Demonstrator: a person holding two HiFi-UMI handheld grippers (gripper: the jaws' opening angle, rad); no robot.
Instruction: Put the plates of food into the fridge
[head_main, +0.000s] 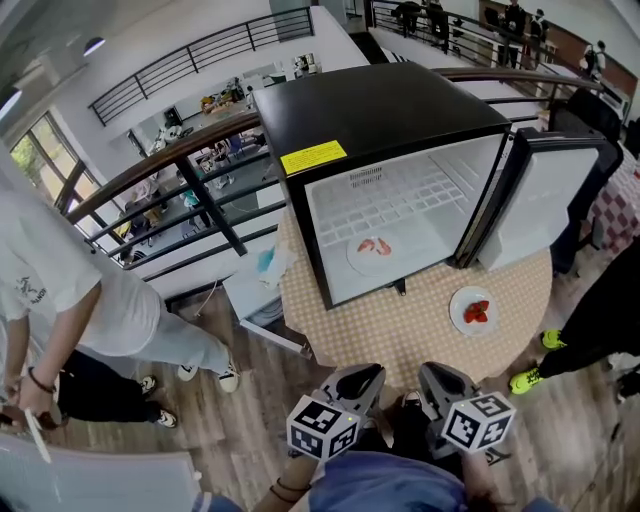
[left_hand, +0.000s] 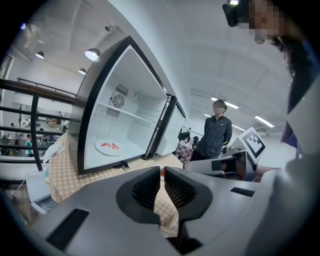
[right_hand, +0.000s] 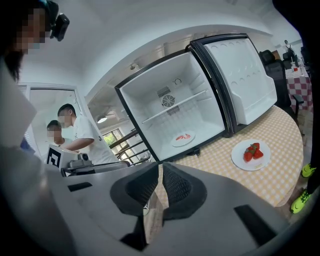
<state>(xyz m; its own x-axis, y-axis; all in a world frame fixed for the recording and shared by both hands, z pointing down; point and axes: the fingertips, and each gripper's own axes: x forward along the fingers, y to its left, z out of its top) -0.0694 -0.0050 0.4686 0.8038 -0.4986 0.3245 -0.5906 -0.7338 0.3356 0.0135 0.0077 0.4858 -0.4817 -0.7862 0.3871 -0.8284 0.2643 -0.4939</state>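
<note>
Closest to the head camera, above the wooden floor (head_main: 250, 400), the left hand-held gripper (head_main: 368, 375) and the right hand-held gripper (head_main: 432, 375) hang side by side at the near edge of the bench (head_main: 400, 335). Both are closed and empty. In each gripper view the two ribbed pads stand almost together with only a thin slit between them, and nothing sits in that slit. Neither gripper touches anything on the bench.

On the bench's beige checked cloth, toward its right side, lies a white plate of strawberries (head_main: 473, 311). It is outside the fridge (head_main: 380, 110), just in front of the open door (head_main: 545, 195), and well apart from both grippers.

Farther back on the same bench stands the small black fridge, its door swung wide to the right and its white inside showing. A second plate (head_main: 375, 250) with pale red food rests on the fridge floor near the front, below the wire shelf (head_main: 400, 205). A yellow label (head_main: 313, 157) sits on the fridge's top front edge.

Left of the bench a person in a white shirt (head_main: 60, 290) stands. At the right edge is a person in dark clothes (head_main: 600, 310) with bright yellow-green shoes. Behind the fridge runs a dark railing (head_main: 190, 170).
</note>
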